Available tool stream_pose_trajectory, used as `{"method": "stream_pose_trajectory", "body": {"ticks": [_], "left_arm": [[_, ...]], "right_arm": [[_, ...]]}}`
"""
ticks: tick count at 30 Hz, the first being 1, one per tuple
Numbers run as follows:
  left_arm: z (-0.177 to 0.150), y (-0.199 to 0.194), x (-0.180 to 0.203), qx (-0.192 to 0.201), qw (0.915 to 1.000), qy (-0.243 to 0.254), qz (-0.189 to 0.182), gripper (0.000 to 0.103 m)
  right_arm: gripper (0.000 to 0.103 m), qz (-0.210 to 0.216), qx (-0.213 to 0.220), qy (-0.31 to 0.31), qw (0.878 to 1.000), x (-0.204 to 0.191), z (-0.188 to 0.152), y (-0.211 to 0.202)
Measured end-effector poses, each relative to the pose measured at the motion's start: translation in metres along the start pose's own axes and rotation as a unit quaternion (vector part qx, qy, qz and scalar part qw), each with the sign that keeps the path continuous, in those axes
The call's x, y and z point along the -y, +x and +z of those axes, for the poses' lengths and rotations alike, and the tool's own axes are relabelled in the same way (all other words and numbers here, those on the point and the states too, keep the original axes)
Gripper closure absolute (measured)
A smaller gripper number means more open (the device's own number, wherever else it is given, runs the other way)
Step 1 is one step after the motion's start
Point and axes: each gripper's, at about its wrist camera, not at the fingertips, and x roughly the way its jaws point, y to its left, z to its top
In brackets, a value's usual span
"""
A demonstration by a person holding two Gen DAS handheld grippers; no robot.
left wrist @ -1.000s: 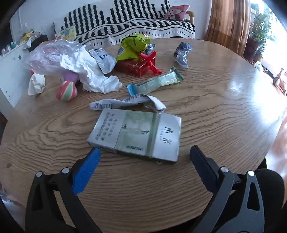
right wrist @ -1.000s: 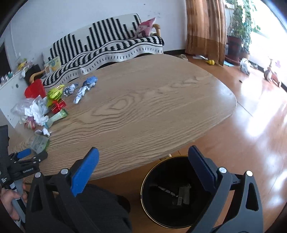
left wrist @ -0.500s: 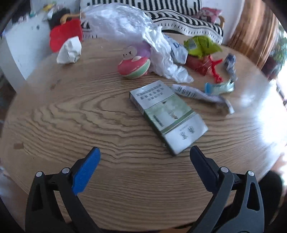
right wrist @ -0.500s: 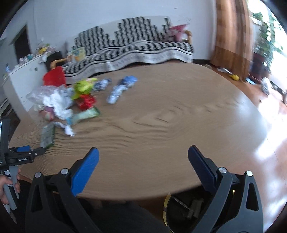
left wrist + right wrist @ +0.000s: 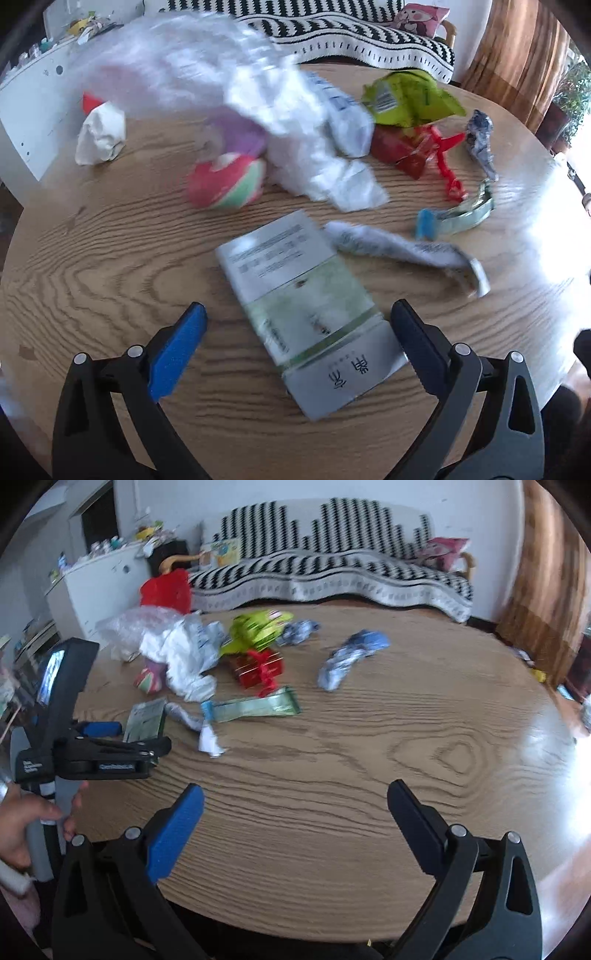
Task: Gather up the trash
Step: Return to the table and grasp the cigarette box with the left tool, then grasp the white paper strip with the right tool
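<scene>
A flat grey-green carton (image 5: 306,295) lies on the round wooden table (image 5: 110,266), its near end between the open jaws of my left gripper (image 5: 295,317). Behind it lie a crumpled white wrapper (image 5: 402,251), a green-blue sachet (image 5: 458,218), a white plastic bag (image 5: 295,122), a red-green ball (image 5: 225,181), a red foil wrapper (image 5: 406,151) and a yellow-green packet (image 5: 410,96). My right gripper (image 5: 295,805) is open and empty over bare table. In the right wrist view the left gripper (image 5: 110,746) sits at the carton (image 5: 146,720).
A crumpled white paper ball (image 5: 99,134) lies at the table's far left. A blue-white wrapper (image 5: 351,657) lies apart toward the middle. A striped sofa (image 5: 332,572) and a white cabinet (image 5: 99,583) stand beyond the table. Curtains (image 5: 546,572) hang at the right.
My left gripper has moved closer to the carton, which now reaches between its jaws. My right gripper has swung left from the bin below the table edge to face the trash pile.
</scene>
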Motion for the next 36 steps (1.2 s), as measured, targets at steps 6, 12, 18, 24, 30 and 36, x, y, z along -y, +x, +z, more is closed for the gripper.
{"method": "stream_pose_trajectory", "body": {"ticks": [6,12,18,24,30,36], "left_arm": [[-0.005,0.0,-0.032,0.01,0.9999,-0.001,-0.002,0.006],[-0.008,0.0,-0.038,0.053,0.998,0.027,-0.019,0.006],[-0.001,0.0,-0.027,0.08,0.9951,0.049,-0.03,0.048],[0.002,0.0,-0.023,0.075,0.9955,0.036,-0.044,0.047],[-0.005,-0.003,-0.01,0.08,0.9948,0.032,-0.055,0.047],[-0.011,-0.005,-0.008,0.08,0.9953,0.031,-0.045,0.047]], "right_arm": [[0.007,0.034,-0.037,-0.051,0.997,-0.037,0.024,0.052],[0.007,0.039,-0.059,-0.085,0.994,-0.058,0.023,0.08],[0.024,0.044,-0.047,-0.105,0.992,-0.061,0.025,0.092],[0.088,0.055,-0.027,-0.101,0.993,-0.06,0.028,0.088],[0.09,0.058,-0.002,-0.073,0.996,-0.049,0.03,0.073],[0.09,0.058,0.04,-0.012,0.997,-0.021,0.035,0.05]]}}
